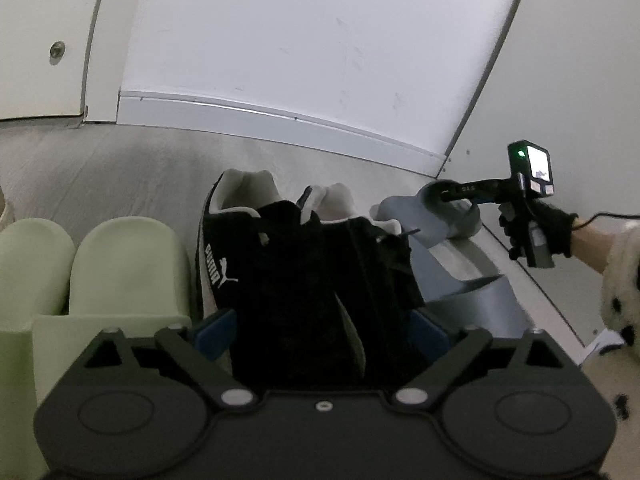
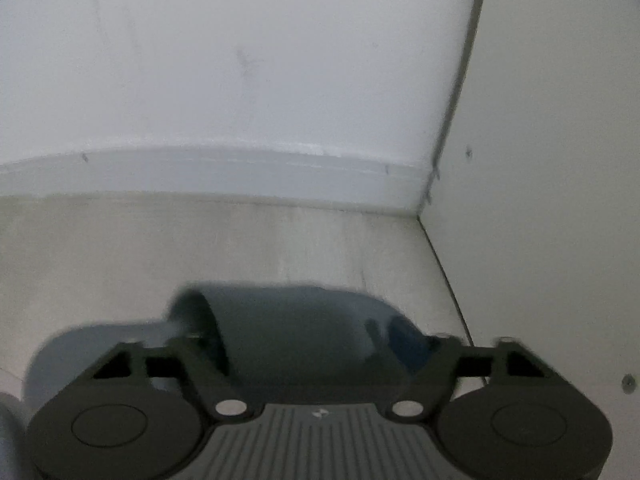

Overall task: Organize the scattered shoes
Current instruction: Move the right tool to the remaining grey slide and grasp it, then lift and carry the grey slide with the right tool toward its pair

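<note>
A pair of black Puma sneakers (image 1: 288, 272) stands side by side on the floor, heels toward the wall. My left gripper (image 1: 322, 334) straddles the pair, and its blue pads (image 1: 212, 332) press against the outer sides. To the right, a grey slipper (image 1: 436, 220) is tilted up above its mate (image 1: 472, 296). My right gripper (image 1: 452, 196) is shut on that slipper's strap, held by a gloved hand (image 1: 556, 232). In the right wrist view the grey slipper (image 2: 288, 320) fills the span of the right gripper (image 2: 298, 340), blurred.
Two pale green slippers (image 1: 124, 268) sit in a row left of the sneakers. A white wall with skirting (image 1: 280, 116) runs behind, meeting a side panel (image 1: 580, 80) at a corner (image 2: 424, 208). Bare grey floor (image 1: 120, 168) lies between shoes and wall.
</note>
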A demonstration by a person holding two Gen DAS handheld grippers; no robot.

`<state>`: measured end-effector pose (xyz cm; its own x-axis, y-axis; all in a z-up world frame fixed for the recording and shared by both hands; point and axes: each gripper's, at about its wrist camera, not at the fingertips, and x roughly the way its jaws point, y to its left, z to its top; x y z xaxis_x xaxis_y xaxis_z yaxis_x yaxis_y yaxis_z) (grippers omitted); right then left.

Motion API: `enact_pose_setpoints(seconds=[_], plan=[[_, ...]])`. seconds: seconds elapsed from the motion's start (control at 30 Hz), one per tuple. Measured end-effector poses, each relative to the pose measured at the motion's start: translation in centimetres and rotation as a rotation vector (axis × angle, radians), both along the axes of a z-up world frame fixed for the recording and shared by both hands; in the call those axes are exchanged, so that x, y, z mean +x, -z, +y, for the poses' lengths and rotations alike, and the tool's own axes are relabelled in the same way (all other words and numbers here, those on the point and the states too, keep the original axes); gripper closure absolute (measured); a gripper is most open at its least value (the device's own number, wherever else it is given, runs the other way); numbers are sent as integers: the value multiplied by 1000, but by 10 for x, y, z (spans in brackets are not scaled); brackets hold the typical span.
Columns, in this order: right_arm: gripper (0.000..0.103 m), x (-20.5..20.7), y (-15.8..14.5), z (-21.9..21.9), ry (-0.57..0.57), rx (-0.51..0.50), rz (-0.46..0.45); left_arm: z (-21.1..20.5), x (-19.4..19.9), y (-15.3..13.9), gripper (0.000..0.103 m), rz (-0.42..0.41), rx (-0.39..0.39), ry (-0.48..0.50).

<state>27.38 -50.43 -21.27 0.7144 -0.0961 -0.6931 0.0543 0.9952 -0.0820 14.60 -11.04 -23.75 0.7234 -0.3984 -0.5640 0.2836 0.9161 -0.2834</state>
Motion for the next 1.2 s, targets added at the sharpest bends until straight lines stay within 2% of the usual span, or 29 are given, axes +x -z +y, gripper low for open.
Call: enact_pose_setpoints(seconds=[0.17,0.3,0.43,0.57,0.67,0.8,0.83,0.9,1.0,1.07,1.2], plan=[[40,-33,-3,7,194,17,1,7,1,-2,9,4,-55,-7],[37,-89,-7,24,439,55,30,12,1,-3,9,9,-99,-14],[34,-137,-12,33,559,125,59,19,1,-5,9,20,-163,-36],[33,-182,-16,43,675,189,76,23,-1,-6,9,21,-185,-60],[31,-200,-19,46,697,217,137,26,-4,-7,9,18,-190,-72],[27,-224,-22,33,744,358,222,31,-6,-9,9,15,-211,-86],[19,-229,-23,31,740,396,227,31,-6,-9,9,15,-211,-88],[14,-237,-25,29,723,484,230,30,-5,-9,9,17,-204,-92],[13,-233,-30,22,719,584,239,30,-5,-10,9,16,-206,-91],[13,-231,-33,20,692,588,242,31,-6,-10,9,16,-207,-95],[12,-241,-48,15,585,504,208,35,-7,-9,9,18,-223,-110]])
